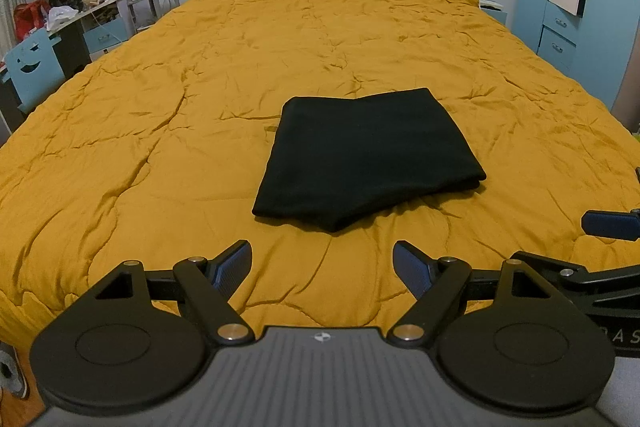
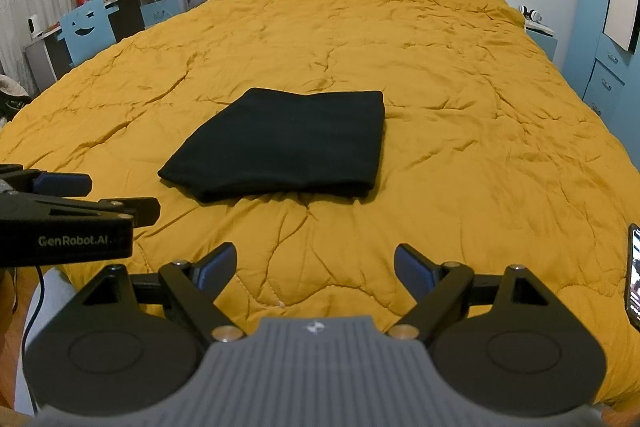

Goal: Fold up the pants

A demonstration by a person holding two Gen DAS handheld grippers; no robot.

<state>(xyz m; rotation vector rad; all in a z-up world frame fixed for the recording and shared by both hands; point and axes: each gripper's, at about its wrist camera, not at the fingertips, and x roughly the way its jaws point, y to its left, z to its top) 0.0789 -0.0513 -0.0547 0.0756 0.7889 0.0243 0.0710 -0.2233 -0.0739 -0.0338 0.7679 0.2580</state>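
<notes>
The black pants [image 1: 362, 157] are lying folded into a compact stack on the mustard quilt [image 1: 160, 107], straight ahead of both grippers and well apart from them. The left gripper [image 1: 322, 267] and right gripper [image 2: 315, 269] are hovering side by side at the bed's near edge, jaws spread wide, holding nothing.

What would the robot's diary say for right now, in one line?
pants: folded, lying on yellow quilt | left gripper: open, empty, apart from pants | right gripper: open, empty, apart from pants
</notes>
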